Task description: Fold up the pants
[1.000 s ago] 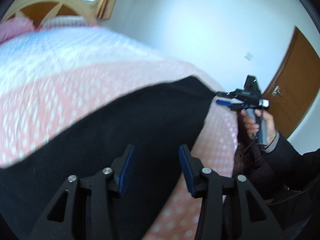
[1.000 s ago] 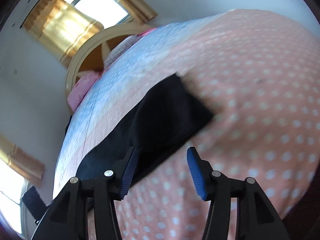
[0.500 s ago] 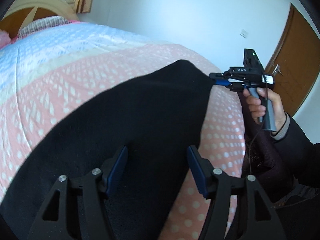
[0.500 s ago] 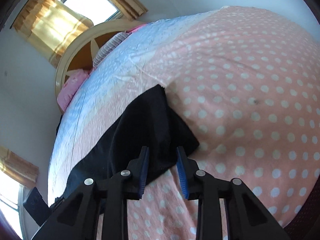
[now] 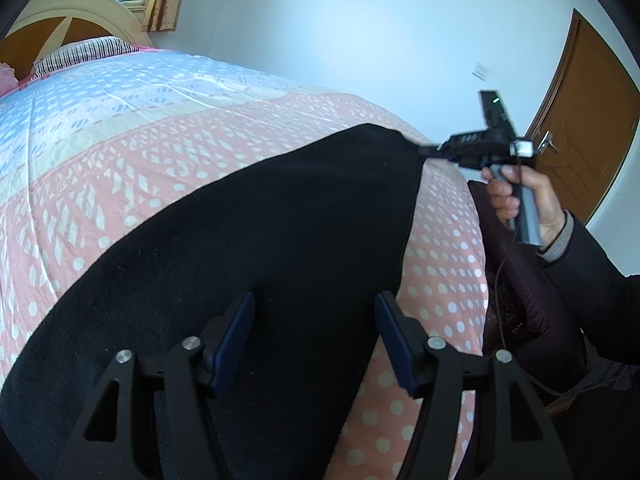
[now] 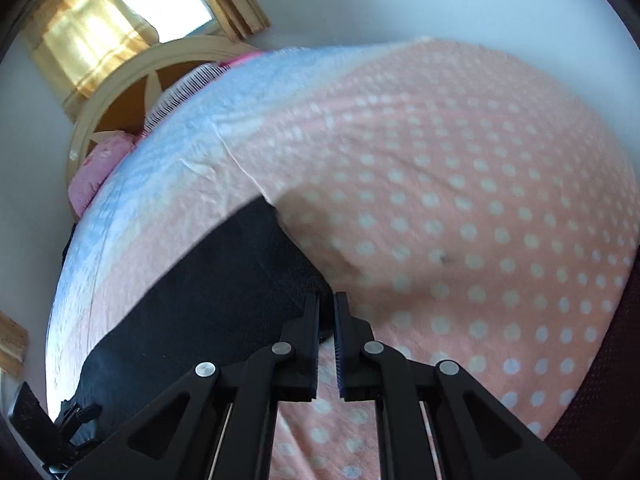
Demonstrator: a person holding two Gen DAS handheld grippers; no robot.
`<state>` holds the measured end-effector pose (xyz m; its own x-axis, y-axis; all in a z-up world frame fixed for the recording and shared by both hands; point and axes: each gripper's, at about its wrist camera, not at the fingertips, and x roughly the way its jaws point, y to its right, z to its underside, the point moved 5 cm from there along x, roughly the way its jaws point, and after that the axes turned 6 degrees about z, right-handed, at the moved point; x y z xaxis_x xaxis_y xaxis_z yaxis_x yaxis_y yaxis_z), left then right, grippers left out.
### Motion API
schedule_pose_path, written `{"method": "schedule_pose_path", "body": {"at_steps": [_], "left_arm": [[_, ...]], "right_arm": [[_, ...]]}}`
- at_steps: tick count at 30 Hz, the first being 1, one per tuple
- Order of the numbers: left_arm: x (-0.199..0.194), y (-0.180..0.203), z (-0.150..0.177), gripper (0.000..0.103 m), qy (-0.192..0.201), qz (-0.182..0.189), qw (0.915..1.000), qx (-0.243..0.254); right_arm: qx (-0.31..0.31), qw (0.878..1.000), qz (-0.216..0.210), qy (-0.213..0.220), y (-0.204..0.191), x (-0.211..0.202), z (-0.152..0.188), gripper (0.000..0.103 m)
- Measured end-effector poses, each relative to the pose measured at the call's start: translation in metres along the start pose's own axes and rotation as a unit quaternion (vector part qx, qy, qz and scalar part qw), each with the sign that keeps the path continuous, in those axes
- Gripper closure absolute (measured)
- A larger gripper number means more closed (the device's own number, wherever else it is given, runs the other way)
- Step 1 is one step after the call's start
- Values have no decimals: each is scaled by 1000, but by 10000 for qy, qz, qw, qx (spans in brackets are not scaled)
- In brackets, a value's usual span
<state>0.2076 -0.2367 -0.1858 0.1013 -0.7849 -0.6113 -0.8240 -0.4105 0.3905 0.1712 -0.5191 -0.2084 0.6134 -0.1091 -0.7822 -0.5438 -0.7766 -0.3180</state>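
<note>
Left wrist view: black pants (image 5: 256, 248) spread flat on the pink dotted bedspread (image 5: 120, 168), long axis running from the near left toward the far right corner. That far corner is pinched by the right gripper (image 5: 430, 152), its jaws closed to a narrow slit on the fabric edge, as the right wrist view confirms (image 6: 327, 308). The left gripper (image 5: 314, 340) hovers over the near part of the cloth, jaws wide apart and holding nothing; the pants lie directly below and ahead of them, their right edge passing just inside the right finger. Judged next: the left jaws must descend onto fabric beneath them. Beyond: headboard (image 5: 60, 12), striped pillow (image 5: 80, 50), door (image 5: 588, 128).
</note>
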Motion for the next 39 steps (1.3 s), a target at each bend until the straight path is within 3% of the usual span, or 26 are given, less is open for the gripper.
{"method": "schedule_pose_path", "body": {"at_steps": [3,12,16,19,22,26,29,32,33,34,37,39], "left_arm": [[-2,-1,0,38,18,22,10000,-21],[-21,-4,4,38,193,2,9996,-195],[-70,-8,18,38,523,-416,9975,-242],[-119,-21,39,38,667,-1204,9903,-195],[-171,-41,68,38,733,-1878,9789,-334],[-243,-76,116,38,708,-2887,9520,-736],[-301,-110,155,38,712,-3811,9132,-1255],[-359,-141,193,38,996,-4310,8754,-1949],[-372,-148,204,37,1129,-4328,8685,-2134],[-380,-157,214,37,1249,-4208,8664,-2380],[-377,-175,230,37,1412,-3573,8787,-2833],[-362,-182,235,40,1297,-3516,8789,-2952]], "right_arm": [[182,9995,-127,205,4,-13,0,80],[-183,9959,-212,859,-22,-62,-5,77],[-675,9933,-417,845,-61,-70,3,65],[-1266,9872,-733,628,-110,-68,19,65],[-1940,9735,-1153,362,-170,-64,47,65],[-2606,9531,-1541,17,-239,-53,87,65],[-2924,9408,-1710,-138,-273,-47,113,65],[-3150,9309,-1831,-249,-298,-44,134,65],[-3212,9287,-1832,-271,-305,-43,139,65],[-3256,9273,-1823,-286,-309,-43,144,65],[-3406,9223,-1797,-333,-322,-44,154,65],[-3545,9169,-1800,-354,-331,-46,161,65]]}}
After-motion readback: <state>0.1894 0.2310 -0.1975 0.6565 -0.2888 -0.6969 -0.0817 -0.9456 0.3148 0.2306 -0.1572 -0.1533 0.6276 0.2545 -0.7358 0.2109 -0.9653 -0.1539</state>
